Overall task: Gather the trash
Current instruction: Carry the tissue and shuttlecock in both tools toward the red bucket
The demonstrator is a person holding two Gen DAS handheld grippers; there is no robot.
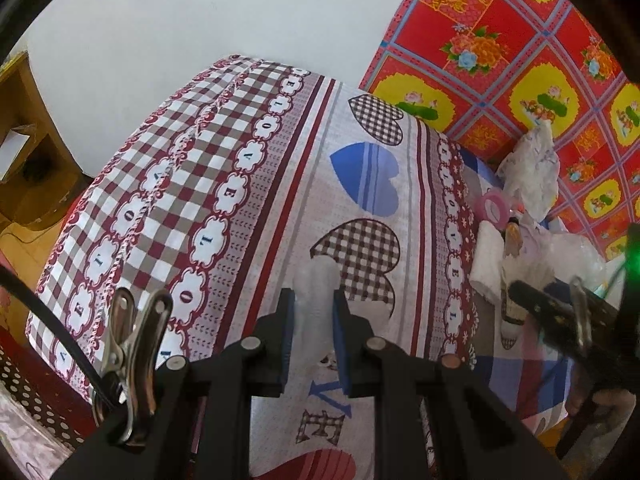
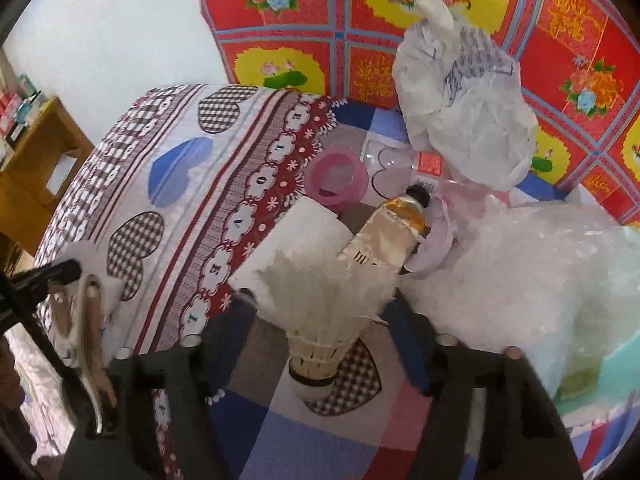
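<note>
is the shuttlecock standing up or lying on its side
Lying on its side. In the right wrist view the shuttlecock rests on the bedsheet, cork end toward the camera, feathers fanning away toward the paint tube.

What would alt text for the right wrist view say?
A white feather shuttlecock stands between the right gripper fingers on a heart-patterned bedsheet. Behind lie a squeezed tube, pink tape roll and crumpled paper.

Bedsheet (image 1: 224, 184) is rocking maroon-white checks plus blue hearts, red-yellow floral cloth (image 1: 520, 60) behind, and a pink ring (image 2: 338, 178).
</note>
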